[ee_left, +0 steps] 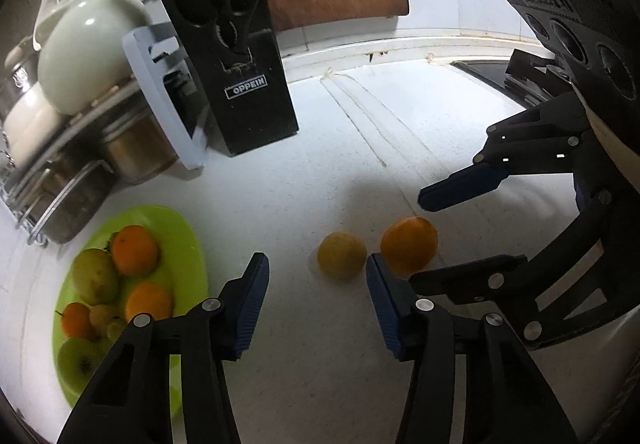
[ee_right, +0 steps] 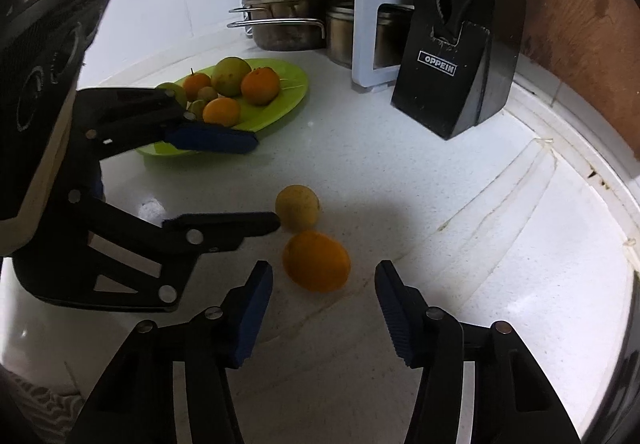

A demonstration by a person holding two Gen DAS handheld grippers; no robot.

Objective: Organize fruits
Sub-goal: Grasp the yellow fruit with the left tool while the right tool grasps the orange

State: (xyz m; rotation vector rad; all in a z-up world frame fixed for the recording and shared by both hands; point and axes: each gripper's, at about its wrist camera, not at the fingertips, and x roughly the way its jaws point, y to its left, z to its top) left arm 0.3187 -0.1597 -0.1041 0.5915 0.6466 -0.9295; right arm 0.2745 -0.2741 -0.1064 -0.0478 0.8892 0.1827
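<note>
The left gripper [ee_left: 316,294] fills the bottom of its own view, jaws apart with nothing between them, only bare counter [ee_left: 320,180]. The lemon [ee_left: 342,254] lies just past the gap at 12 o'clock, nearer the right finger [ee_left: 382,304]. The orange [ee_left: 409,244] sits at 1 o'clock, beside the lemon; whether the two touch I cannot tell. At 9 o'clock the green plate [ee_left: 184,232] holds several oranges and greenish fruits. The knife block [ee_left: 248,92] stands at 11 o'clock, well apart, with a rack [ee_left: 160,100] of pots beside it.

The right gripper [ee_right: 324,302] is likewise open and empty in its own view. The orange [ee_right: 316,261] lies at 12 o'clock just beyond the tips, slightly left of centre, touching neither pad. The lemon [ee_right: 298,207] is behind it, close by. The left gripper [ee_right: 264,184] reaches in from 9 o'clock, its lower finger [ee_right: 240,224] ending just beside the lemon. The plate [ee_right: 296,84] lies at 11 o'clock, the knife block [ee_right: 456,44] at 1 o'clock.
</note>
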